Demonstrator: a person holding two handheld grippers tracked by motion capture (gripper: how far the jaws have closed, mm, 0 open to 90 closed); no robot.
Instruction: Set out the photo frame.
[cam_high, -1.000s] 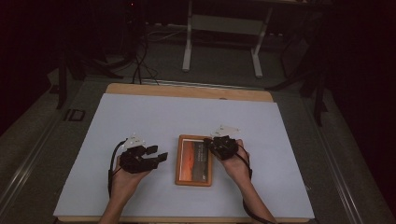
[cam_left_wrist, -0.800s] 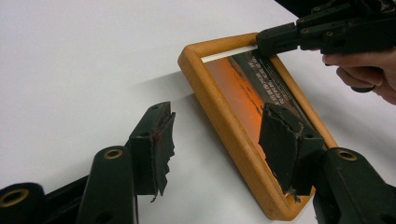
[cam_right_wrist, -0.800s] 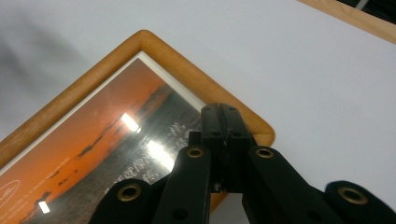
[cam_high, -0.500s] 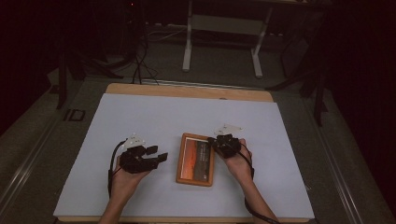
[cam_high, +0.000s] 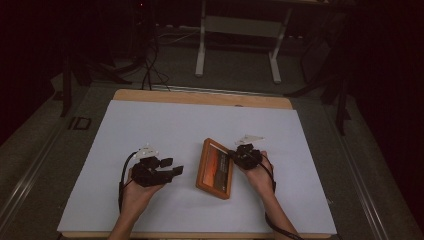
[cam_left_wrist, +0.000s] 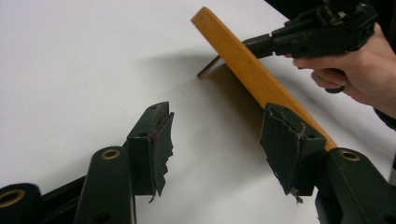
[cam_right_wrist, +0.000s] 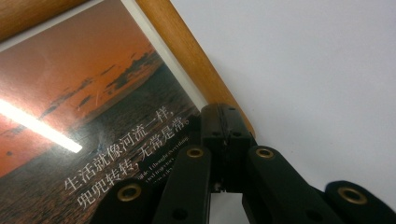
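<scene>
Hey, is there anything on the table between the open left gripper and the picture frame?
Nothing visible. The left gripper sits open beside the picture frame, with bare white table between them. The right gripper is shut on the frame's far edge, tilting it up.

The picture frame (cam_high: 216, 168) has been tilted since the earlier pictures: its right edge is now raised off the table by the right gripper (cam_high: 235, 156), clamped on that edge, and it has been turned slightly. The left gripper (cam_high: 172, 167) has been shifted a little.
</scene>
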